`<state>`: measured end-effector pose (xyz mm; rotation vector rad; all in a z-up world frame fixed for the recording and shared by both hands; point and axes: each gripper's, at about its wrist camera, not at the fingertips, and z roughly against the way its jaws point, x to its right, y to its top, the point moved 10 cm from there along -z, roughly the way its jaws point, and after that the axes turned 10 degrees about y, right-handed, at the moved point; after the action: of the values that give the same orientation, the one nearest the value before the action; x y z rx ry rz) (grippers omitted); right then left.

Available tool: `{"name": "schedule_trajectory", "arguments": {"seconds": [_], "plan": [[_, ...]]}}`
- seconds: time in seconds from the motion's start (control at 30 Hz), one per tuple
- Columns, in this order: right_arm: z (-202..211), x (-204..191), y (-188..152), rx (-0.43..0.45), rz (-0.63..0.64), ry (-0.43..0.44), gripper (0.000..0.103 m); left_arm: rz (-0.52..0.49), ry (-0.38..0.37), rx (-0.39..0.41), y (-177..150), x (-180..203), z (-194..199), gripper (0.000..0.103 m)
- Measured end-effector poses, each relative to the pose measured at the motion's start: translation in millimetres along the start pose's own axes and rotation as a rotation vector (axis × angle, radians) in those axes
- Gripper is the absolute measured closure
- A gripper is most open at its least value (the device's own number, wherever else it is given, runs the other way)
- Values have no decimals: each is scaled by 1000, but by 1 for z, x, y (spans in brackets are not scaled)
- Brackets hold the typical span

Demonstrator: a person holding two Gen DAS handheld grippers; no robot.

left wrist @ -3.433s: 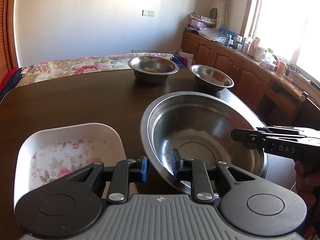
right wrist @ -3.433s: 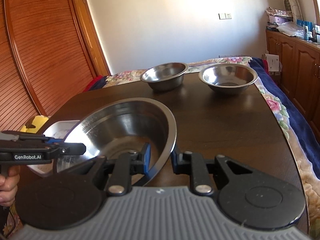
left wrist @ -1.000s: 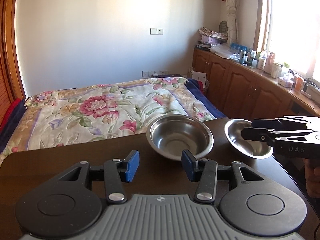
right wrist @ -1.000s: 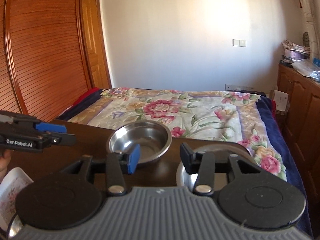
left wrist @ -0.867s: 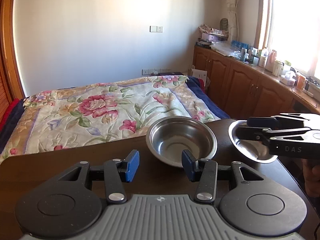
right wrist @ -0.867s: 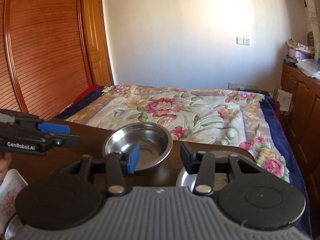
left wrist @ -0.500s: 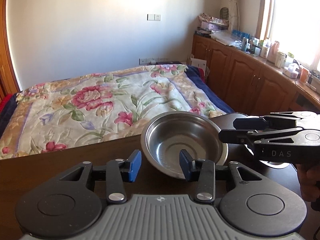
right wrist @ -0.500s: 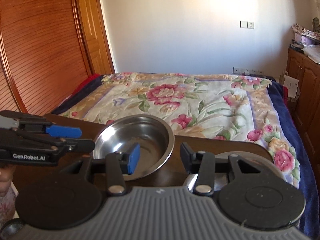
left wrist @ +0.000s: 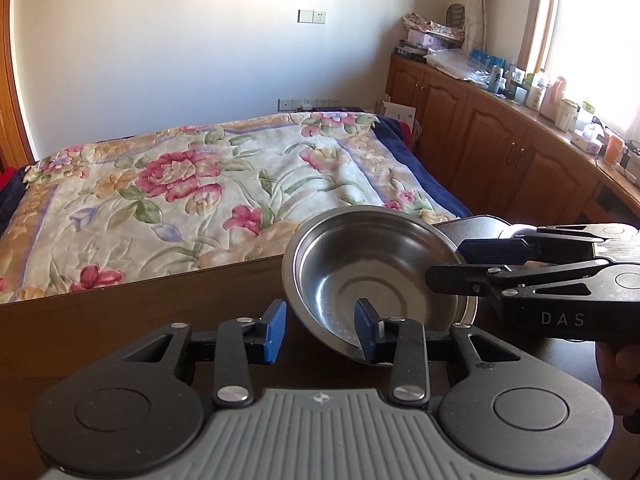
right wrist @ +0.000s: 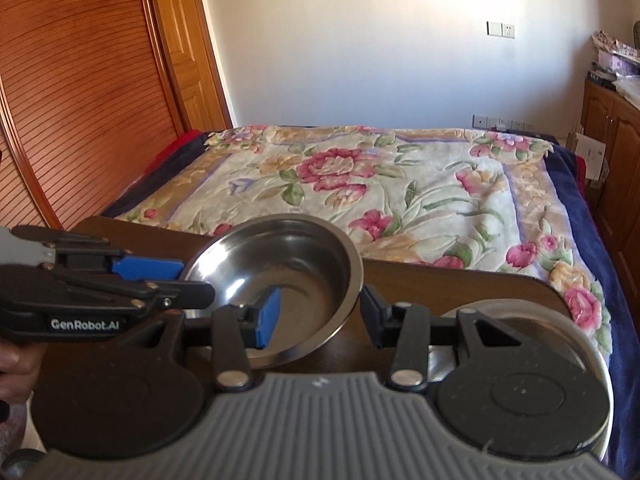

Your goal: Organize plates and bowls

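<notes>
Since the frames of 3.4 s ago, both grippers had left the large steel basin and the floral dish and come forward to the far end of the table, closing in on one small steel bowl (left wrist: 376, 276) from either side. The left gripper (left wrist: 320, 330) was held level, its fingers spread wide, with the right blue pad inside the bowl and the left pad outside, so the near-left rim lay between them, ungripped. The right gripper (right wrist: 318, 314) sat likewise wide, its left pad inside the bowl and its right finger just outside the near-right rim. The bowl stood on the dark wooden table (left wrist: 140, 308) close to the far edge, before a flowered bedspread (left wrist: 192, 188). Only the right wrist view showed the second steel bowl (right wrist: 540, 320), mostly hidden under the right gripper's body; only the left wrist view showed the cabinets (left wrist: 500, 152) under the window
</notes>
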<state>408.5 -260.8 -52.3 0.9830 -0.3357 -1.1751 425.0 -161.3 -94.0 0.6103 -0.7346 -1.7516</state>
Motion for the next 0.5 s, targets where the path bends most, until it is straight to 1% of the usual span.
{"name": "schedule_trajectory", "arguments": {"seconds": [0.13, 0.17, 0.2, 0.33, 0.4, 0.5], "plan": [[-1, -1, 0, -4, -6, -6, 59, 3, 3, -3, 0, 0, -2, 67], [-2, 0, 0, -7, -5, -8, 60, 5, 5, -6, 0, -1, -3, 71], [-3, 1, -1, -11, -5, -13, 62, 10, 7, -12, -1, -2, -4, 73], [-8, 2, -1, -32, -35, 12, 66, 52, -11, -34, -5, -9, -7, 74], [-10, 2, -2, -41, -50, 27, 71, 56, -6, -38, -6, -11, -8, 75], [-15, 1, -6, -57, -74, 40, 75, 55, -6, -44, -8, -12, -8, 76]]}}
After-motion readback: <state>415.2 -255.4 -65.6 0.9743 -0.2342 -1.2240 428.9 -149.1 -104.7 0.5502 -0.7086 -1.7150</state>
